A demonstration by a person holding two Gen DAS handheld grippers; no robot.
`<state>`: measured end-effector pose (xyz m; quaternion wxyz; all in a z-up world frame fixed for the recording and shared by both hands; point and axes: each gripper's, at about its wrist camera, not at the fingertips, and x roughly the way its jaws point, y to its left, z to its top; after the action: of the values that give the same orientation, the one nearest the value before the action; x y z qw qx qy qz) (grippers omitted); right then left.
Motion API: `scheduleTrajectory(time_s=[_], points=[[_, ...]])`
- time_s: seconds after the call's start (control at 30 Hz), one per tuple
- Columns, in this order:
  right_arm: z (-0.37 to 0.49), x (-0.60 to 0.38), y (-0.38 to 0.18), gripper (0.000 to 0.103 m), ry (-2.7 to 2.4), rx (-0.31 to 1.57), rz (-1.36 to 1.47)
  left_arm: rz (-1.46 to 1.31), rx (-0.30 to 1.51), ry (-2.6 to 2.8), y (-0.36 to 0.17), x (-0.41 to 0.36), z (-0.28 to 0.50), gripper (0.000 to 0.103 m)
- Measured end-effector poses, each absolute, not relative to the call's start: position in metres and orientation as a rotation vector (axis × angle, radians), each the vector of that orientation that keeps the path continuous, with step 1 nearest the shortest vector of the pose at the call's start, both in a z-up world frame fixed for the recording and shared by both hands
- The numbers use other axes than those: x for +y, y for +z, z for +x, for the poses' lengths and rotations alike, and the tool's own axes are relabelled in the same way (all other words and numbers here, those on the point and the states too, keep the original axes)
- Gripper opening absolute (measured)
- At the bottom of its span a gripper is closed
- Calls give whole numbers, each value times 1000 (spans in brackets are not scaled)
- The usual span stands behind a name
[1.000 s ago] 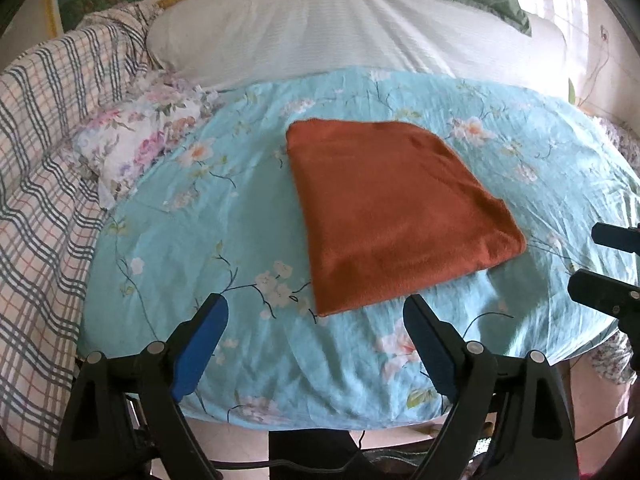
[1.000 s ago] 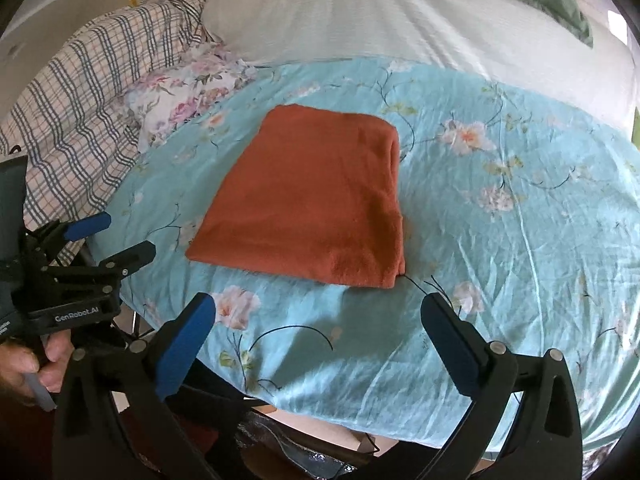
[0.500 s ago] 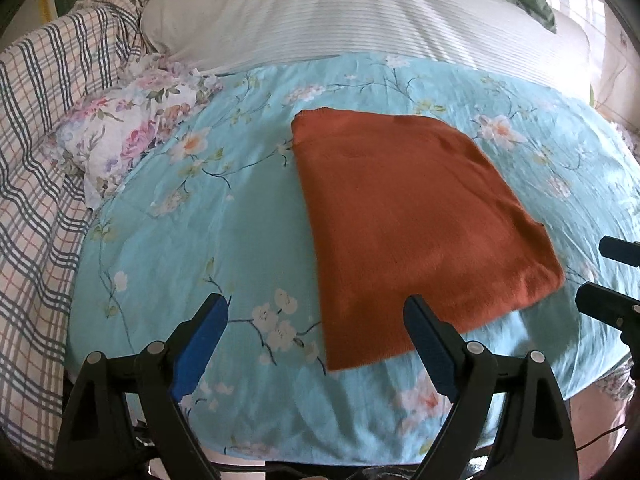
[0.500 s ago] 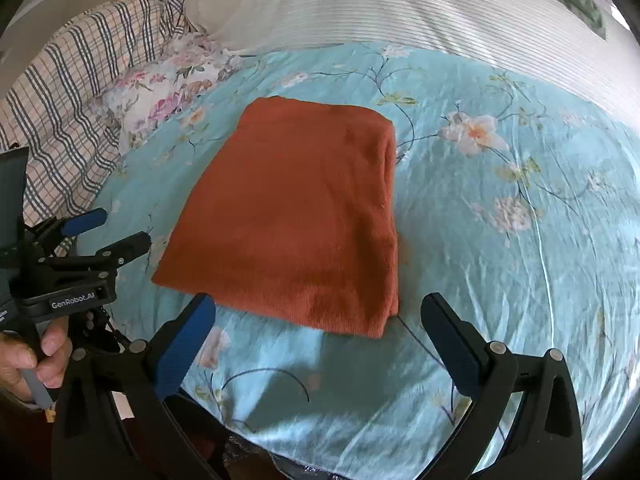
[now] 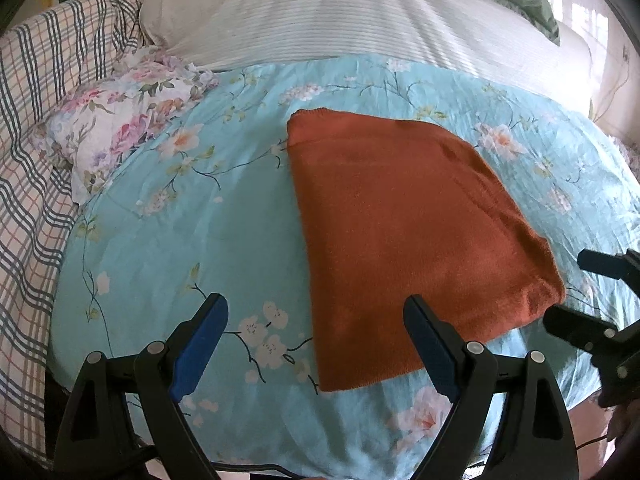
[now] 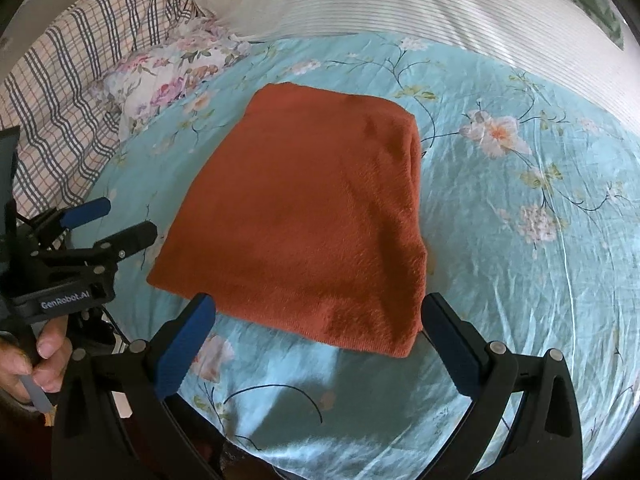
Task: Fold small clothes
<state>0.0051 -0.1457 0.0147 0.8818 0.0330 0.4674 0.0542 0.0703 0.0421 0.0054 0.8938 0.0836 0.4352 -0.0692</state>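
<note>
Inspector: Bedspread (image 5: 168, 240) carries the rust garment (image 5: 404, 236), lying flat and part-folded.

Operator: And the grippers?

Inspector: Your left gripper (image 5: 316, 344) and right gripper (image 6: 316, 340) hang with jaws apart, empty. You likely pinch the near edge next.

Open blue sheet (image 5: 192, 232) left of folded orange cloth (image 5: 400, 232), open sheet to its right too, floral pillow (image 5: 120, 120) and plaid blanket (image 5: 28, 160) crowding far left, white pillow (image 5: 340, 12) blocking behind
</note>
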Motion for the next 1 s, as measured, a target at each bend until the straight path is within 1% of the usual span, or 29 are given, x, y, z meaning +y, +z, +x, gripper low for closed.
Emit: scheduleTrajectory(time_s=[1.0], points=[[-11,-147,30,102,98,926,90,154,858,-163,20,36,49,90]])
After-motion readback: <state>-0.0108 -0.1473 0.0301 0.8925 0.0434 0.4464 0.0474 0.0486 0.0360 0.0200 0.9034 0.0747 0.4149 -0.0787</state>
